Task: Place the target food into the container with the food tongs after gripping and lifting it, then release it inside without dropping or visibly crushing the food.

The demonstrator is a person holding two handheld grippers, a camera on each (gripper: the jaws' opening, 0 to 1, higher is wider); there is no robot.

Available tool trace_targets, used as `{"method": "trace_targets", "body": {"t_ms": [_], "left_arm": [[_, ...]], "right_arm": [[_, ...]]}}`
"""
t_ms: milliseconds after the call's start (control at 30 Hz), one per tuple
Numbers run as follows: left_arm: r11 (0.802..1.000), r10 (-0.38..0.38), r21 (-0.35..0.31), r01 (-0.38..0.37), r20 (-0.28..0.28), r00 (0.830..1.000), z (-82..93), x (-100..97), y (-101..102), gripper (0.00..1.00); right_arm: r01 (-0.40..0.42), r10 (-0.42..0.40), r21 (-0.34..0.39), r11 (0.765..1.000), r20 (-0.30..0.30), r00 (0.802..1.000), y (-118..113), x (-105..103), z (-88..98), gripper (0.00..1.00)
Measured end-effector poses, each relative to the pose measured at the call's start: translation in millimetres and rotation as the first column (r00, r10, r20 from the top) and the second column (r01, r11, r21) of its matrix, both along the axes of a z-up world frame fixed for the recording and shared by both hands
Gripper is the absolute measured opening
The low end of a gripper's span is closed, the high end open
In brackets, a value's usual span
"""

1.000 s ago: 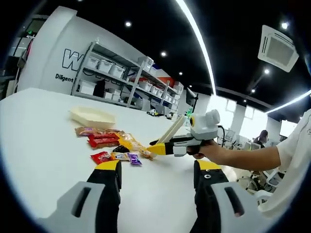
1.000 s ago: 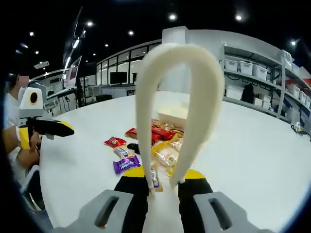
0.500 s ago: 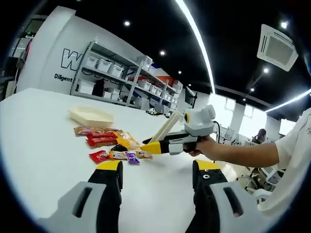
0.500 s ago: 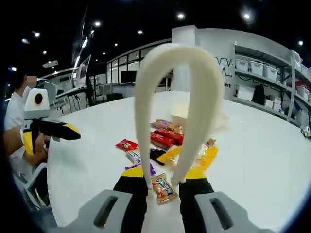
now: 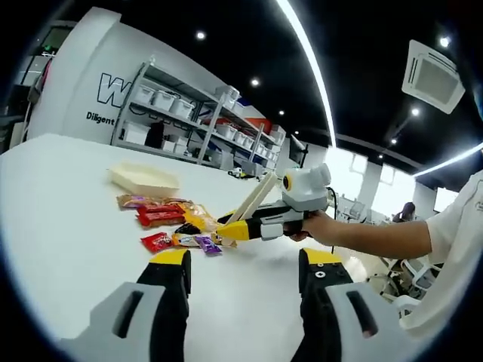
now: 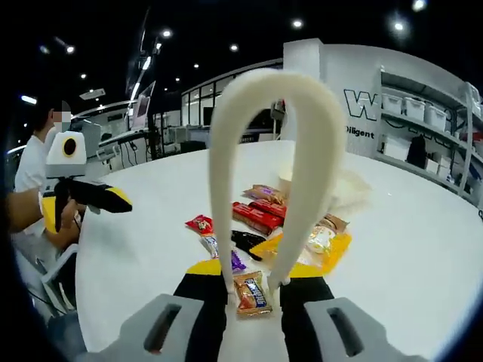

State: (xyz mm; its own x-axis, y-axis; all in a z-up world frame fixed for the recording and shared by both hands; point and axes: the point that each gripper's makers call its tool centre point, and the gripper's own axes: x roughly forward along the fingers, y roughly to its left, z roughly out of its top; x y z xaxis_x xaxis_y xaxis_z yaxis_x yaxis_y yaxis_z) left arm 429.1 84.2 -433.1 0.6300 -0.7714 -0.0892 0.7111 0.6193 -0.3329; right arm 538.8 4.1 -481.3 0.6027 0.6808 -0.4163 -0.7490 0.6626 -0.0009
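My right gripper (image 6: 253,270) is shut on cream food tongs (image 6: 264,121), whose two arms rise as a loop in front of the camera. The tong tips stand apart over a small orange snack packet (image 6: 249,292) on the white table; whether they touch it I cannot tell. In the left gripper view, the right gripper (image 5: 232,228) and tongs (image 5: 255,197) reach over the edge of the snack pile (image 5: 170,220). The cream tray container (image 5: 143,179) lies beyond the pile, partly hidden behind a tong arm as container (image 6: 349,187). My left gripper (image 5: 247,260) hangs open and holds nothing.
Loose snacks lie around the tongs: a red packet (image 6: 200,224), a long red bar (image 6: 256,216), a yellow bag (image 6: 321,243) and a purple sweet (image 6: 237,261). The left gripper (image 6: 83,194), held by a person, hovers at the table's left edge. Shelving (image 5: 189,113) stands behind.
The right gripper with the tongs has moved a little further over the snack pile. The orange packet has come to lie between the tong tips. The left gripper stays open.
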Motion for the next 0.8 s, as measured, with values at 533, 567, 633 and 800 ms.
{"method": "trace_targets", "body": {"t_ms": [533,567,633,800], "left_arm": [[1.000,0.013,0.026,-0.014,0.007,1.000,-6.7,-0.1,2,0.56],[0.999,0.015,0.034,-0.016,0.009,1.000,-7.5,0.1,3,0.56],[0.999,0.019,0.051,-0.019,0.009,1.000,-9.8,-0.1,5,0.56],[0.998,0.016,0.052,-0.016,0.011,1.000,-9.4,0.3,4,0.55]], "right_arm": [[0.106,-0.086,0.112,0.988,-0.170,0.982,-8,1,7.5,0.11],[0.107,-0.086,0.117,0.987,-0.170,0.982,-9,2,10.2,0.11],[0.113,-0.086,0.162,0.980,-0.167,0.982,-12,3,22.3,0.12],[0.141,-0.105,0.228,0.963,-0.164,0.981,-22,11,53.0,0.12]]}}
